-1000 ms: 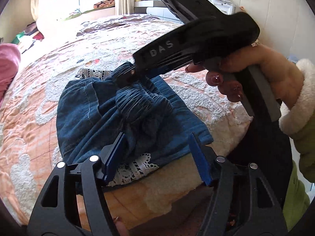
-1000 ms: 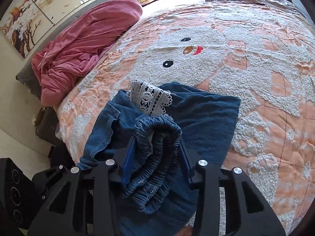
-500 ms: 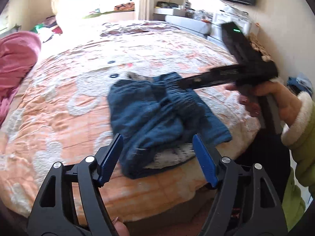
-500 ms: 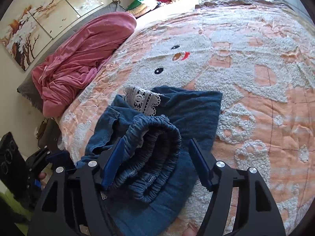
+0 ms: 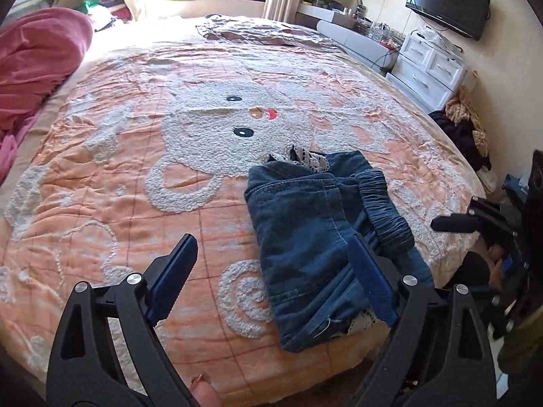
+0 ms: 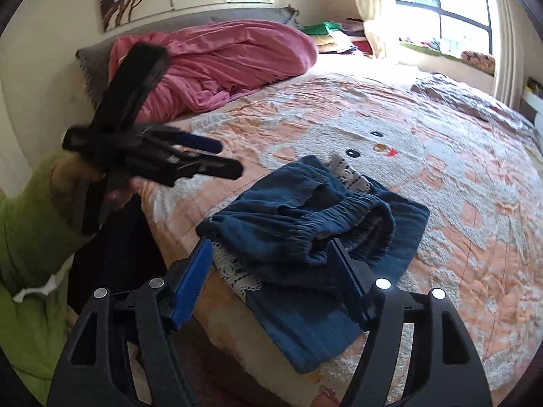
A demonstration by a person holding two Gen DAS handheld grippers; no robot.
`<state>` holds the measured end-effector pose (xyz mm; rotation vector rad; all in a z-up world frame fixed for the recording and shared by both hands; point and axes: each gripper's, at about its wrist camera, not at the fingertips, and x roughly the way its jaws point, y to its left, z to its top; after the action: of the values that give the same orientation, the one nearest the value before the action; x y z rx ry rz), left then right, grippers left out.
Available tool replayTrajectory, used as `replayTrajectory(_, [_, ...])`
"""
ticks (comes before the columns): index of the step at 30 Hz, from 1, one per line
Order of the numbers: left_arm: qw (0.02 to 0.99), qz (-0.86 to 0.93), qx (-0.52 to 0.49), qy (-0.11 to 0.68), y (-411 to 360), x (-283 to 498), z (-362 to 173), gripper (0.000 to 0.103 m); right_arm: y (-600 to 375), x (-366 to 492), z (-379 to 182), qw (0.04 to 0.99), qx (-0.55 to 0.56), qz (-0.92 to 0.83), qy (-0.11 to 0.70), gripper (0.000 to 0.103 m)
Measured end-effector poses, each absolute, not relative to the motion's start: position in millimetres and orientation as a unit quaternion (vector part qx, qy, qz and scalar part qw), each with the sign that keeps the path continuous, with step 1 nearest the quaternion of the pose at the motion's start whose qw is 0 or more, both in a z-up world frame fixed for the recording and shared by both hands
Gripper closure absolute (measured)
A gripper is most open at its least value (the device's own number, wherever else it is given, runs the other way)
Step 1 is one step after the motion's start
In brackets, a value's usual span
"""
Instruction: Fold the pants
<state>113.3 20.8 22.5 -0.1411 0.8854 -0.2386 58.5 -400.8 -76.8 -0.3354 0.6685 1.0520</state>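
Observation:
The blue denim pants [image 5: 315, 234] lie folded in a small bundle near the bed's front edge, with white lace trim showing and the elastic waistband on top. They also show in the right wrist view [image 6: 315, 224]. My left gripper [image 5: 271, 281] is open and empty, held above the bed in front of the bundle. My right gripper [image 6: 271, 281] is open and empty, pulled back off the bed edge. The left gripper [image 6: 224, 156] shows blurred at the left of the right wrist view. The right gripper [image 5: 444, 224] shows at the right of the left wrist view.
The orange bedspread [image 5: 142, 183] with a white snowman pattern covers the bed. A pink blanket [image 6: 220, 64] is heaped at the headboard. A white dresser [image 5: 427, 71] and a wall TV [image 5: 448, 3] stand beyond the bed. Dark clothes [image 5: 461, 135] lie on the floor.
My right gripper opened, let go of the waistband and pulled back off the bed. My left gripper also drew back and swung left. The pants now lie alone.

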Motion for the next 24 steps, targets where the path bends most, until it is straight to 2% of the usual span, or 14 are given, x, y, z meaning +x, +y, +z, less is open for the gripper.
replayTrajectory(3, [0.885,-0.132,-0.078,0.439,17,130,22,0.021,-383,40,-83,0.799,-0.237,0.481,0.271,0.035])
replayTrajectory(6, [0.878,-0.140,-0.076,0.451,10,144,19,0.022,-371,35,-89,0.789,-0.268,0.490,0.258,0.037])
replayTrajectory(9, [0.873,-0.136,-0.070,0.463,3,156,12,0.022,-360,34,-94,0.780,-0.290,0.495,0.249,0.047])
replayTrajectory(11, [0.874,-0.129,-0.061,0.465,-1,160,8,0.023,-353,36,-99,0.780,-0.307,0.486,0.249,0.058])
replayTrajectory(21, [0.871,-0.120,-0.041,0.474,-10,172,-7,0.035,-327,41,-124,0.766,-0.366,0.471,0.238,0.063])
replayTrajectory(23, [0.869,-0.120,-0.037,0.478,-12,172,-11,0.035,-326,41,-130,0.756,-0.366,0.483,0.249,0.091])
replayTrajectory(24, [0.869,-0.120,-0.036,0.479,-13,173,-13,0.035,-327,41,-131,0.750,-0.361,0.491,0.257,0.096])
